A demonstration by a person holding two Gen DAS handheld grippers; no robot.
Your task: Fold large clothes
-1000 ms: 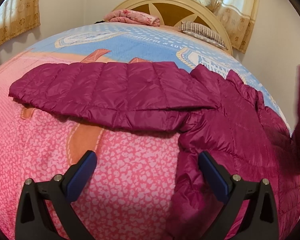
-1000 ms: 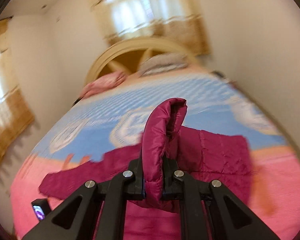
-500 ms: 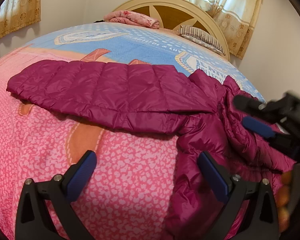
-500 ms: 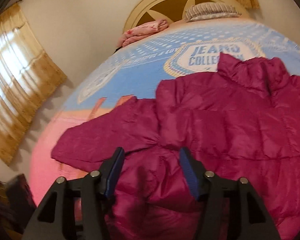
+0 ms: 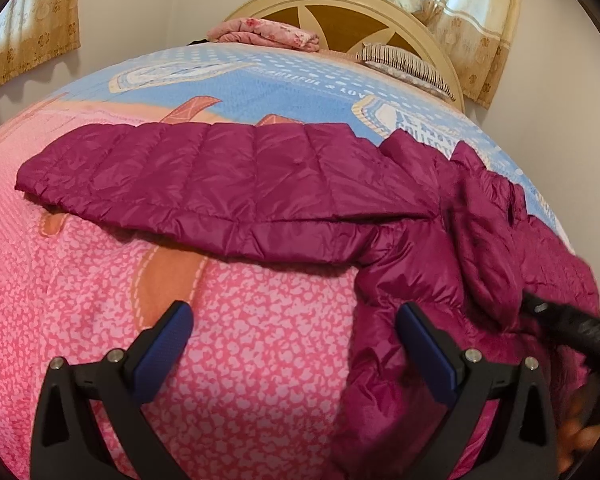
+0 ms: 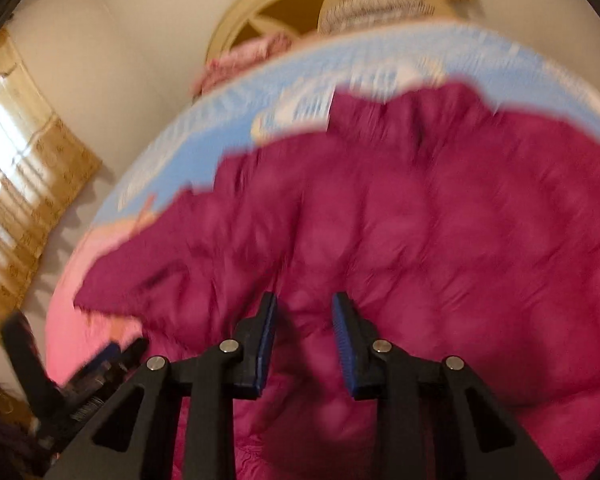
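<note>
Sleeve-folding step: right tool closing above the jacket, nothing pinched yet; left tool released. Next, grasp fabric directly below.

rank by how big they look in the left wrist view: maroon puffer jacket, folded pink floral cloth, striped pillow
1. maroon puffer jacket, by far the largest.
2 and 3. folded pink floral cloth and striped pillow: both far off and about alike, so unranked.

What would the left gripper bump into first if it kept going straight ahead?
Probably the pink speckled bedspread, which fills the gap ahead of the left gripper. The magenta quilted puffer jacket lies beyond and rightward; depth is unclear.
</note>
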